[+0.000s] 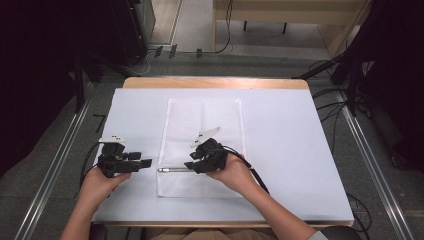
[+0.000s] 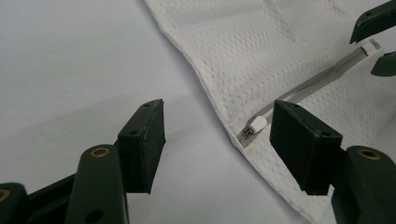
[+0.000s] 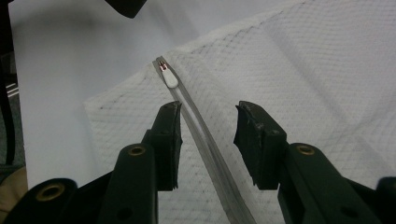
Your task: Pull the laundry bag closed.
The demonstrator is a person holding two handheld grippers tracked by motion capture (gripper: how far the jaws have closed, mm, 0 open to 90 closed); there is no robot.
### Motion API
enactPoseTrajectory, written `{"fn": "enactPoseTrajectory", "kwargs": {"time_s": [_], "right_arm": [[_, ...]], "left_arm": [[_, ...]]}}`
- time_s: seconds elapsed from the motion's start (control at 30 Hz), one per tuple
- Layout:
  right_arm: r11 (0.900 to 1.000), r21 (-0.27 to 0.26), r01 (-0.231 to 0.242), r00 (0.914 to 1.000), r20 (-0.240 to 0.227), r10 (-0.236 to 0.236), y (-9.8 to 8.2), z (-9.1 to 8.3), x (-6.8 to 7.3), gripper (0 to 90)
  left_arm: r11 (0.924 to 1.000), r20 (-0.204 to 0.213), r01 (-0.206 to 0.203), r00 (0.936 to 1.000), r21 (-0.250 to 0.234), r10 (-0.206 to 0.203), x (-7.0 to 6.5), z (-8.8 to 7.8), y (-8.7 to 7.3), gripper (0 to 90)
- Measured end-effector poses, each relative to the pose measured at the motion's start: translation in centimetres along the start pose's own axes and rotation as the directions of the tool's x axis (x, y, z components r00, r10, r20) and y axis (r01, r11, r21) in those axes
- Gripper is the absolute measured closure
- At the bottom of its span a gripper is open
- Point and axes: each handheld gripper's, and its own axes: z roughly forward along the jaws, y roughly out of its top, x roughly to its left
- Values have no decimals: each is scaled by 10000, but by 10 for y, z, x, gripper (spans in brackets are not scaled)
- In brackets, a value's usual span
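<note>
Straddling the zipper (image 3: 198, 126) of the mesh bag (image 1: 202, 120) mid-table, the right gripper (image 3: 205, 135) has its jaws part open, seemingly not pinching it. The left gripper (image 2: 217, 140) gapes wide beside the bag's edge, holding nothing.

white mesh bag (image 1: 202, 127), grey zipper (image 3: 205, 140)

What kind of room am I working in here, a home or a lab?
Most likely a lab or recording workspace, not a home. The table is covered with a plain white sheet, cables trail over the floor around it, and metal rails run along both sides. A mesh laundry bag lies on the sheet.
</note>
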Motion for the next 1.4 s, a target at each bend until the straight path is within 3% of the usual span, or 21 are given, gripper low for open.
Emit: {"fn": "enactPoseTrajectory", "kwargs": {"time_s": [0.47,0.6,0.93,1.4], "right_arm": [[9996,61,258,9993,-284,-256,6,28,8,623],[9993,103,359,9987,-360,-355,6,33,10,671],[9996,240,112,9977,-664,-96,9,51,14,764],[9990,451,-24,9976,-685,55,7,72,17,788]], "left_arm": [[10000,-17,-30,10000,75,30,0,1,0,360],[10000,-13,-38,10000,67,38,0,1,0,360],[10000,-22,26,10000,63,-26,1,0,-1,360],[10000,-12,2,10000,43,-2,2,0,-1,360]]}}
